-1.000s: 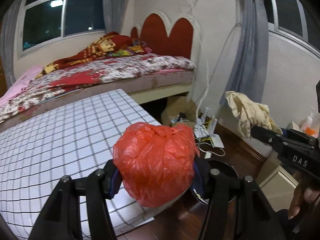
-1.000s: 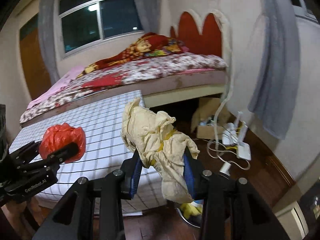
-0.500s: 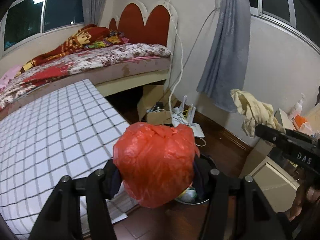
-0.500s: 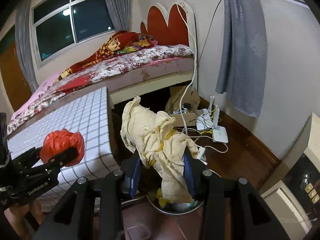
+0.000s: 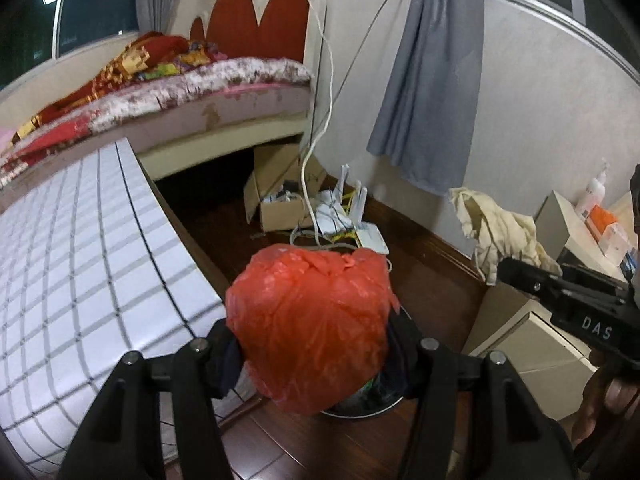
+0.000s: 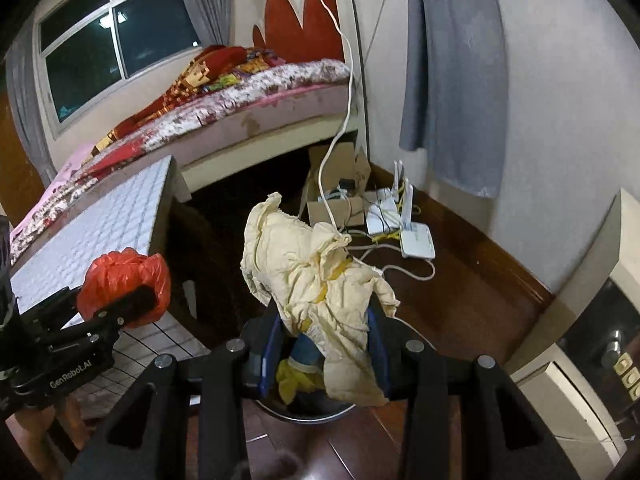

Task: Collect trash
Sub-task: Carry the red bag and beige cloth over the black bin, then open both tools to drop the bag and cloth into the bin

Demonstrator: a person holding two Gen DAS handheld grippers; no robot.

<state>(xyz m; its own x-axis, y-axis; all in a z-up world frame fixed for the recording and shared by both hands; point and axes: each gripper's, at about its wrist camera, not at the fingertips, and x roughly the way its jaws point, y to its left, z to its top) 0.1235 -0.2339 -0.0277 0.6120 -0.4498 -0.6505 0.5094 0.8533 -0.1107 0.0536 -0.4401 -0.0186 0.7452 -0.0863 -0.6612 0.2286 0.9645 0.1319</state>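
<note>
Both claws are closed on trash: my left gripper (image 5: 312, 340) pinches the red plastic bag (image 5: 310, 320), my right gripper (image 6: 324, 344) the crumpled yellowish paper (image 6: 320, 284). I carry them over the metal bin (image 6: 308, 410); next I must lower and release.

Black tongs (image 6: 326, 344), blue pads (image 6: 267, 354), silver screws (image 6: 235, 345).

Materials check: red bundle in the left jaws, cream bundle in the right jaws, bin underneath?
Red bundle: thin plastic film, probably a bag; glossy, translucent, fine crinkles.
Cream bundle: looks like crumpled paper or thin wrapper; matte, stiff creases, ragged edges, yellow strips inside. Could be soft fabric; cannot settle it.
Bin: likely metal; its rim shows a bright, mirror-like shine. The rest is hidden.
</note>
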